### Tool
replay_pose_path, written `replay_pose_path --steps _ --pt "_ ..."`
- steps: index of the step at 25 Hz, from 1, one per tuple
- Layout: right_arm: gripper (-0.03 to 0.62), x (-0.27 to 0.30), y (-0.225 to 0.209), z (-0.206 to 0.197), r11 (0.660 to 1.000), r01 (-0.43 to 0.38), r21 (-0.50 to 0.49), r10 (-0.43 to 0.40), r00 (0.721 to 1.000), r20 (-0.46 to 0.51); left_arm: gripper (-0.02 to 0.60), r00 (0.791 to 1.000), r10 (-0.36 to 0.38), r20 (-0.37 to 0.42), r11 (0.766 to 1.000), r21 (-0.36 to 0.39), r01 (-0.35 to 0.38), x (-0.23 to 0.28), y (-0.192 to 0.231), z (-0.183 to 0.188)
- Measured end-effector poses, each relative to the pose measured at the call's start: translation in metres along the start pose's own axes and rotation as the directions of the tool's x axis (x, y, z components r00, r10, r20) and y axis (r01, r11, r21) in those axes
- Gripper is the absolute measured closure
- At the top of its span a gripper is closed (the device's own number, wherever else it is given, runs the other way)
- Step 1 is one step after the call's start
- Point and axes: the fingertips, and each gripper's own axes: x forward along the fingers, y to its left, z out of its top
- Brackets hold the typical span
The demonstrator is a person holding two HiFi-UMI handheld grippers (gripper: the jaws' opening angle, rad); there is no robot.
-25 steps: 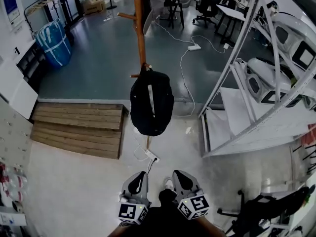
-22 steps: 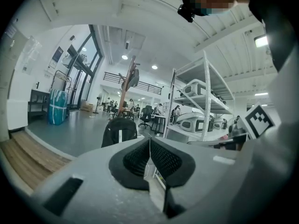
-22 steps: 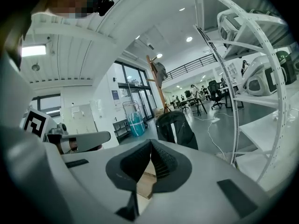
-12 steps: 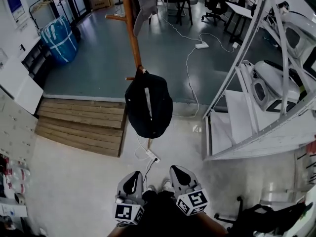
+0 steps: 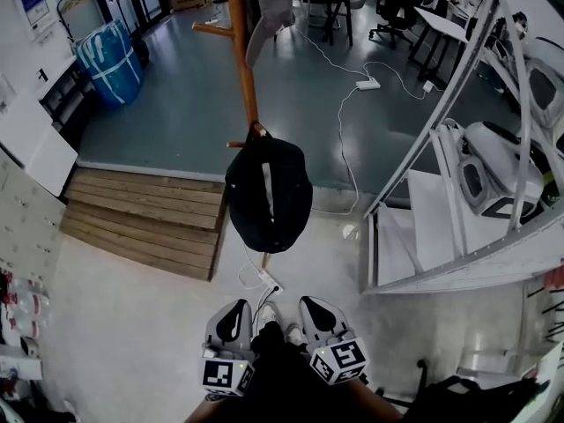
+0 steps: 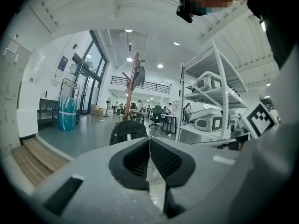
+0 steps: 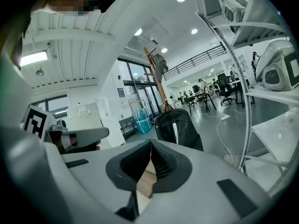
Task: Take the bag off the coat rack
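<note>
Head view: black backpack (image 5: pixel 269 192) hangs from a low peg of the wooden coat rack (image 5: pixel 244 55), well ahead of the left gripper (image 5: pixel 234 314) and right gripper (image 5: pixel 315 312). 
Left gripper view: jaws pressed together, empty, backpack far off. 
Right gripper view: same, closed on nothing. 
Best bet: step closer, open the jaws, grab the top handle and lift it upward off the peg.

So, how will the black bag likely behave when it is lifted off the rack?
The bag looks soft and rounded, so it will probably sag when lifted. It hangs by its top from the rack, so it may swing once free. Its weight is unclear.
</note>
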Motion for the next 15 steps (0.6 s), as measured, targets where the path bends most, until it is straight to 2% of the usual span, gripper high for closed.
replay_pose_path --steps 8,15 --pt "0.582 0.053 -0.011 0.026 1.000 0.004 -0.025 -0.004 1.000 -0.005 0.563 1.000 -0.022 0.008 0.999 -0.031 0.023 0.050 0.029 0.010" --pt "0.582 0.106 -0.021 0.040 0.999 0.039 -0.022 -0.039 0.999 0.000 0.561 0.999 -0.051 0.016 0.998 -0.024 0.052 0.091 0.068 0.020"
